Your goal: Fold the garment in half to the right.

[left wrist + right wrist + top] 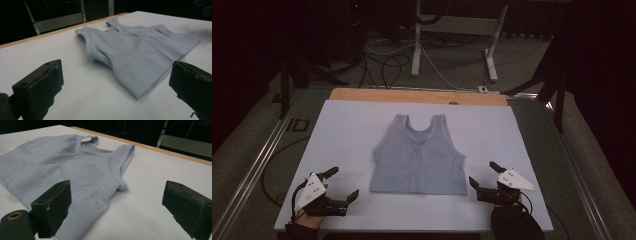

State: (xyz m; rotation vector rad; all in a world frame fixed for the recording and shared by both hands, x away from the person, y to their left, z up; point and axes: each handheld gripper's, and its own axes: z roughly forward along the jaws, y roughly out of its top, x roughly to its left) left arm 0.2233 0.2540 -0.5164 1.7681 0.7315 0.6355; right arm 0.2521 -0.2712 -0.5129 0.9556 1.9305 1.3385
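The pale blue ribbed fabric tank top (418, 156) lies flat mid-tabletop (342, 130), untouched; all handling seems left. Left gripper (343, 185) and right gripper (482, 174) flank its hem, jaws spread, empty.

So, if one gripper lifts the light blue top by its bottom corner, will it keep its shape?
Probably not. The light blue top lies flat with soft folds at the straps, so it likely droops. Its thin ribbed knit suggests little weight. Pushed, it may bunch on the white table cover.
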